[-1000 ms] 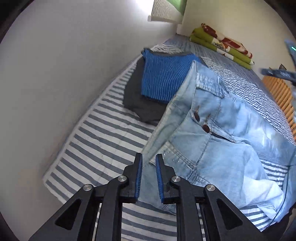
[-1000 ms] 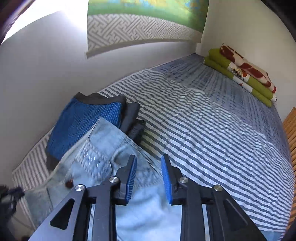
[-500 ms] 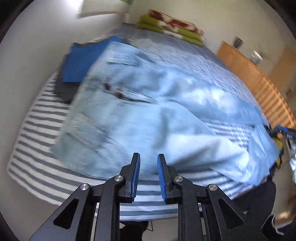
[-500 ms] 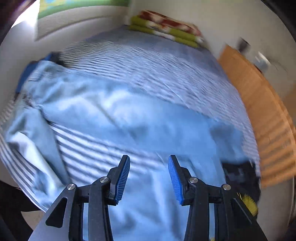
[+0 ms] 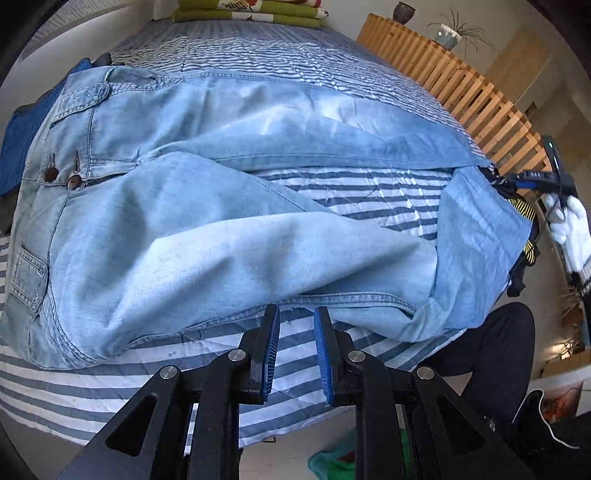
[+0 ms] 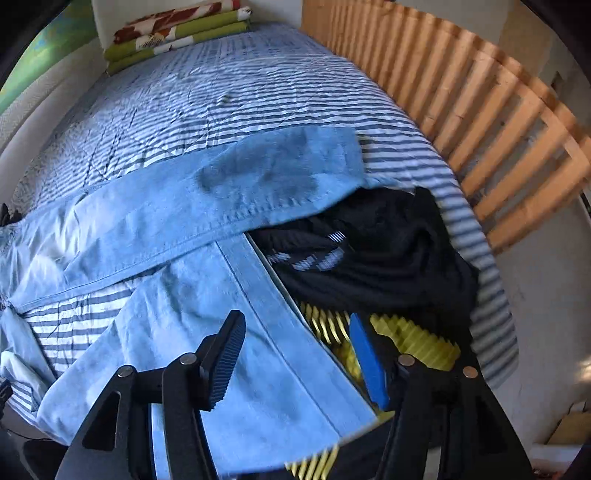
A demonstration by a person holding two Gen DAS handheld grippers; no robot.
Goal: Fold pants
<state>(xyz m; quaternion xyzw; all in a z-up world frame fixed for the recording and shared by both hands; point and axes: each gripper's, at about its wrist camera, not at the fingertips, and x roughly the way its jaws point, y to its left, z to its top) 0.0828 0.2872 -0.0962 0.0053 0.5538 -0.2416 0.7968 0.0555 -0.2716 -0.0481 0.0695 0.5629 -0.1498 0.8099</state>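
Note:
Light blue jeans [image 5: 221, 229] lie spread across the striped bed cover [image 5: 258, 48], waistband at the left, legs running right. My left gripper [image 5: 295, 317] hovers at the near bed edge just below the nearer leg's seam, its jaws a narrow gap apart with nothing between them. The right gripper [image 5: 543, 181], held by a white-gloved hand [image 5: 572, 229], is out by the hems. In the right wrist view my right gripper [image 6: 295, 321] is opening over the nearer leg's hem [image 6: 280, 369]; the pads touch nothing. The far leg [image 6: 184, 206] lies crosswise behind.
A black garment [image 6: 369, 251] and a yellow-and-black striped one [image 6: 417, 339] lie under the hems. A wooden slatted rail [image 6: 498, 129] lines the bed's right side. A folded green blanket [image 5: 251, 9] lies at the far end and blue knitwear [image 5: 18, 140] at the left. A person's dark trouser leg [image 5: 491, 354] stands close.
Both grippers have swept from the waistband end toward the legs. The right one now sits over the hems with its jaws wider apart. The left one's gap is unchanged.

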